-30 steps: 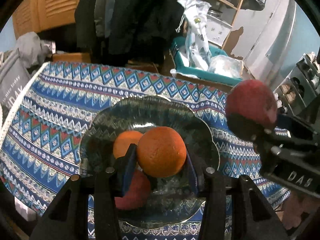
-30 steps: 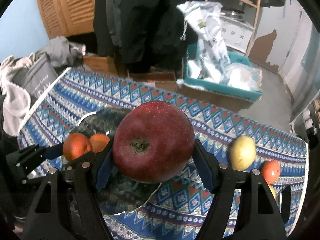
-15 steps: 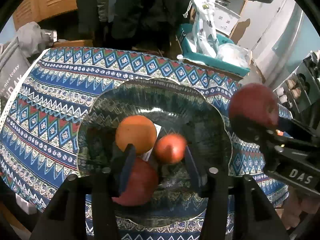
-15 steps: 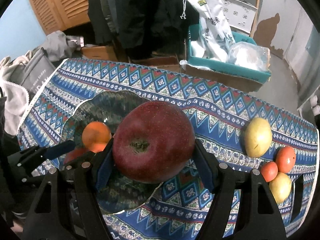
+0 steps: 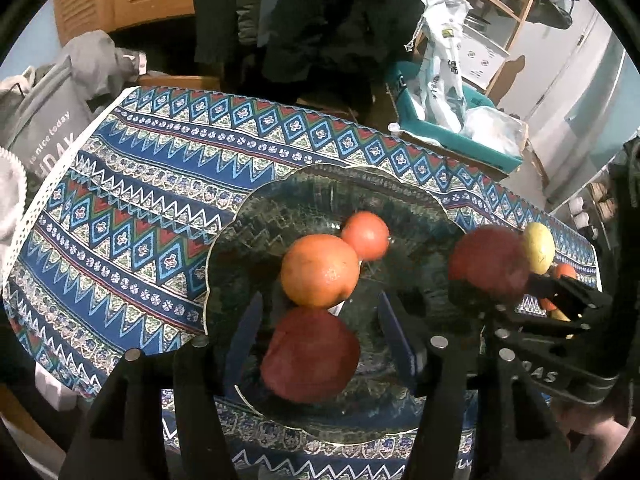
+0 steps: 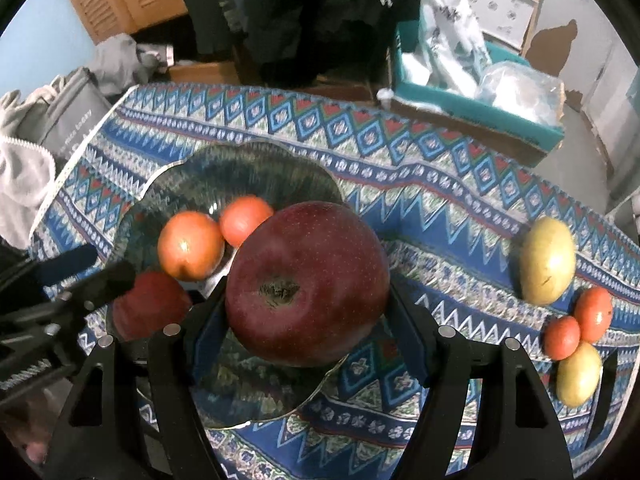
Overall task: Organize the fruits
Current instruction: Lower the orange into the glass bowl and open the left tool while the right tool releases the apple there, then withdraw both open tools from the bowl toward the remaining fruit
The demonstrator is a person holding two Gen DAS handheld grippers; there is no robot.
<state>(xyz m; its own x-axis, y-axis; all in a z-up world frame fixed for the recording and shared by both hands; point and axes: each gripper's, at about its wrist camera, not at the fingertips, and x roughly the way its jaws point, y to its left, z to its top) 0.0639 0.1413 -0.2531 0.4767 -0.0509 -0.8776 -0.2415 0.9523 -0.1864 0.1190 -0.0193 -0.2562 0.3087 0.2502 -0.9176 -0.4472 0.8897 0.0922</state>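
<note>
Orange (image 5: pixel 319 270) now freed onto glass plate (image 5: pixel 420 216) — left tongs (image 5: pixel 318 330) just parted, empty — right tongs (image 6: pixel 307 322) clamping blurred apple (image 6: pixel 307 282).

The desk's tablecloth (image 5: pixel 132 216) runs in bands of dark blue, light blue, red, green and white, with zigzags, diamonds and small flowers, and a white lace edge at 9 o'clock. The scalloped glass plate (image 5: pixel 280 208) is dark green-grey with a pale rim. On it lie a large orange (image 5: pixel 319 270), a smaller reddish-orange fruit (image 5: pixel 365 235) and a dull red apple (image 5: pixel 310 356). The black right claw (image 6: pixel 306 312), with blue pads, carries a deep red apple (image 6: pixel 306 284) speckled with pale dots. At 3 o'clock in the right wrist view sit two yellow-green fruits (image 6: pixel 547 266) and two small orange ones (image 6: pixel 594 314). The left claw (image 5: pixel 318 340) is black with blue pads too.
</note>
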